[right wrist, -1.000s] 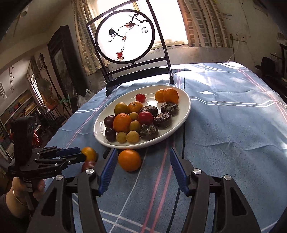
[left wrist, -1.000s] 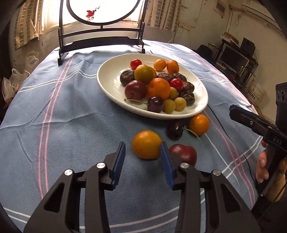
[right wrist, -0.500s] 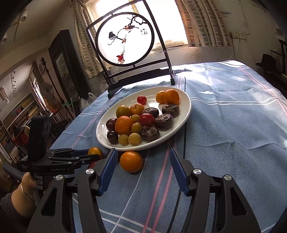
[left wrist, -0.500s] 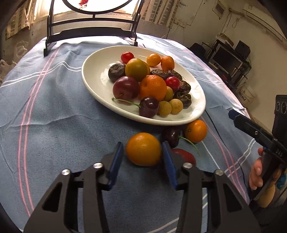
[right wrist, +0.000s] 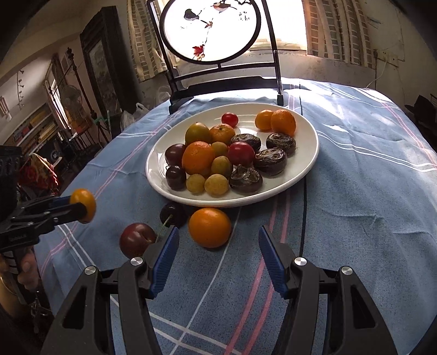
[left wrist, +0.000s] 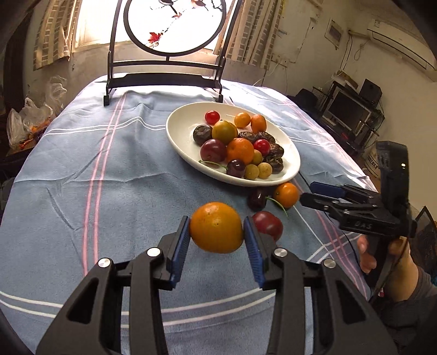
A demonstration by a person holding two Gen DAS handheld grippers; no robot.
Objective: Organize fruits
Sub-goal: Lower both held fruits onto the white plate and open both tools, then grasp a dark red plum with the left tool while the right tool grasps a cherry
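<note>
My left gripper [left wrist: 216, 237] is shut on a yellow-orange fruit [left wrist: 216, 227] and holds it above the blue cloth; it also shows at the left of the right wrist view [right wrist: 83, 206]. A red plum [left wrist: 269, 224], a dark cherry [left wrist: 256, 197] and a small orange [left wrist: 286, 194] lie on the cloth in front of the white plate [left wrist: 180, 136], which holds several fruits. My right gripper [right wrist: 218, 245] is open, with the small orange [right wrist: 209, 227] just beyond its fingertips, left of centre. The plum [right wrist: 136, 240] and cherry [right wrist: 173, 214] lie to its left.
A black stand with a round painted screen [left wrist: 174, 24] stands at the table's far edge behind the plate. The right gripper [left wrist: 322, 195] reaches in at the right of the left wrist view. Blue striped cloth [left wrist: 109, 177] covers the table.
My left gripper closed on the yellow-orange fruit and lifted it off the cloth. My right gripper moved closer to the small orange in front of the plate and stays open.
</note>
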